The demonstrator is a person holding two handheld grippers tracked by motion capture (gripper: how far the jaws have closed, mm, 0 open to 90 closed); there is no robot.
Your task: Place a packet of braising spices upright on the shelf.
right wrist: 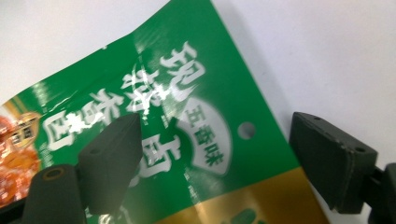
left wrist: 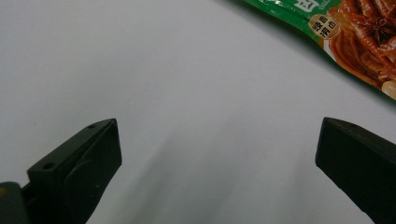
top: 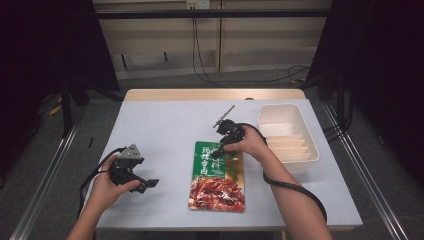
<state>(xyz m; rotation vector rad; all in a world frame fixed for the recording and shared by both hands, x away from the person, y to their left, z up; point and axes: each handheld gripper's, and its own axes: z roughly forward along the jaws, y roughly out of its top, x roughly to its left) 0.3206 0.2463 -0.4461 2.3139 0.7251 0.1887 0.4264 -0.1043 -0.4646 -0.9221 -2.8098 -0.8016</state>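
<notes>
Green snack packet (right wrist: 196,140) lies under the right gripper's (right wrist: 215,158) wide-apart fingers (right wrist: 112,158); left gripper (left wrist: 215,154) gapes over bare table (left wrist: 187,84).

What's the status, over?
Right gripper open over the food packet, top end. Left gripper open, idle on the table. White tray clear.

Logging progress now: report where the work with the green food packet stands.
Done: nothing visibly; the green food packet lies flat on the table, and the white bin beside it looks empty. In hand: the right gripper hangs open over the packet's top end, not clamped. The left gripper waits open. Left: probably gripping, lifting, and placing.
</notes>
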